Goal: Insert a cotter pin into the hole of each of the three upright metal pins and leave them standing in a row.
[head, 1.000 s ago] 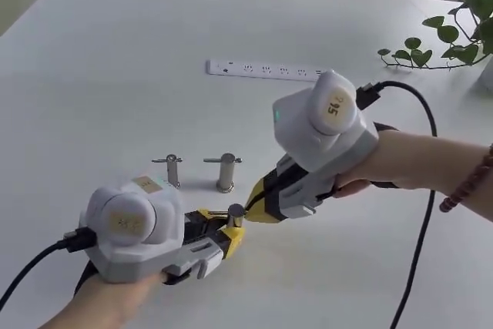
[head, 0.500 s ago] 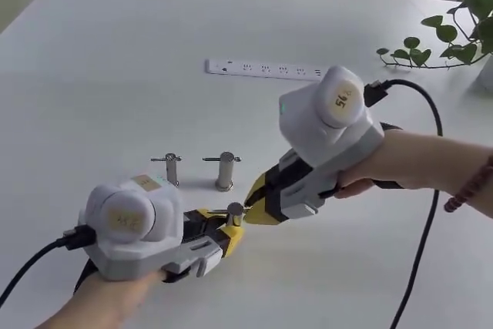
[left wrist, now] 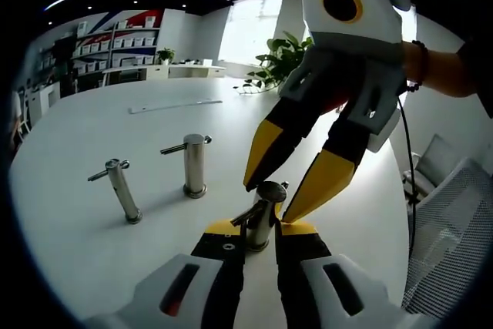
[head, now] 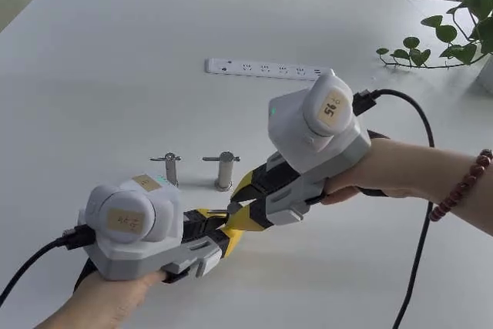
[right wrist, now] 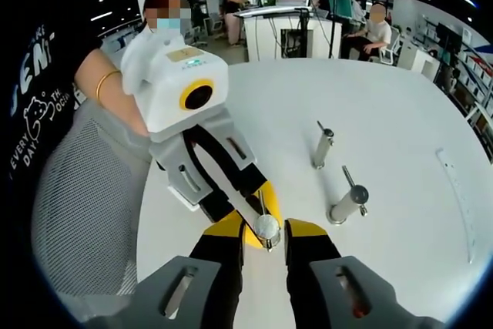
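Left hand-held gripper (left wrist: 260, 230): closed on the lower part of the held metal pin (left wrist: 266, 204), one jaw on each side of the shaft, gripping it upright.
Right hand-held gripper (right wrist: 266, 238): jaws parted and straddling the rounded head of the held metal pin from above. Nothing is carried between them, and whether the tips touch the head cannot be told.
Held metal pin: at the near middle of the desk (head: 115, 75), between the two sets of yellow jaw tips and closer to the person than the other two pins. Whether its base rests on the desk cannot be told.
Cotter pin (left wrist: 245, 214): passes through the held metal pin just under its head, and its thin end sticks out to one side.
Middle metal pin (left wrist: 195, 164): stands upright on the desk just beyond the grippers, apart from them, with a second cotter pin (left wrist: 174, 147) through its top.
Far metal pin (left wrist: 123, 190): stands beside the middle metal pin, farther to the left, with a third cotter pin (left wrist: 99, 175) crossing near its head.
Power strip (head: 266, 68): lies flat across the desk, well beyond the pins.
Plant (head: 454, 32): leafy stems trail over the far right corner of the desk.
Cable (head: 420, 190): black, runs from the back of the right hand-held gripper and curves down past the person's forearm.
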Motion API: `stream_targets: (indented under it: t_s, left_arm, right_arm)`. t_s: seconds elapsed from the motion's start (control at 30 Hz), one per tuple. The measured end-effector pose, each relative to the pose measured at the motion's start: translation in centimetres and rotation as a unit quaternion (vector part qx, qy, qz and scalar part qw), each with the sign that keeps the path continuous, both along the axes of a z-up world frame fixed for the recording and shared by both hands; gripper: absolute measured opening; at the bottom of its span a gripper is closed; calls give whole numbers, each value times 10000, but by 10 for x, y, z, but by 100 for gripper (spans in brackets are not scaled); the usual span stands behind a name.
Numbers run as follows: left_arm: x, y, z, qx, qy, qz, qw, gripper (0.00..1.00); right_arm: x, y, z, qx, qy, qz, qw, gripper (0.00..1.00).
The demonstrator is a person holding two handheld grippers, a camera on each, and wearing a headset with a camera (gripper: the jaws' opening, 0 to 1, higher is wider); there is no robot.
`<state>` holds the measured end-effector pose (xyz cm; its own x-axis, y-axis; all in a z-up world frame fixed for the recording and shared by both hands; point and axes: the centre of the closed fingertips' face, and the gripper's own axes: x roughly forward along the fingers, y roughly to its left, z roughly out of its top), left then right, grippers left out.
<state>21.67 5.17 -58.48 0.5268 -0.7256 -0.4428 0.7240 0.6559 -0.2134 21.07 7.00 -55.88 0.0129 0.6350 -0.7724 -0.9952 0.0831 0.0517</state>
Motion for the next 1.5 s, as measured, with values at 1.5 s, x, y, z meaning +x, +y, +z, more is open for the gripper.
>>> stream_targets:
  t_s: [1.5]
  left_arm:
    - [-10, 22, 22, 165, -85, 25, 9998, 38]
  right_arm:
    - [6, -8, -6, 15, -114, 20, 9999, 8]
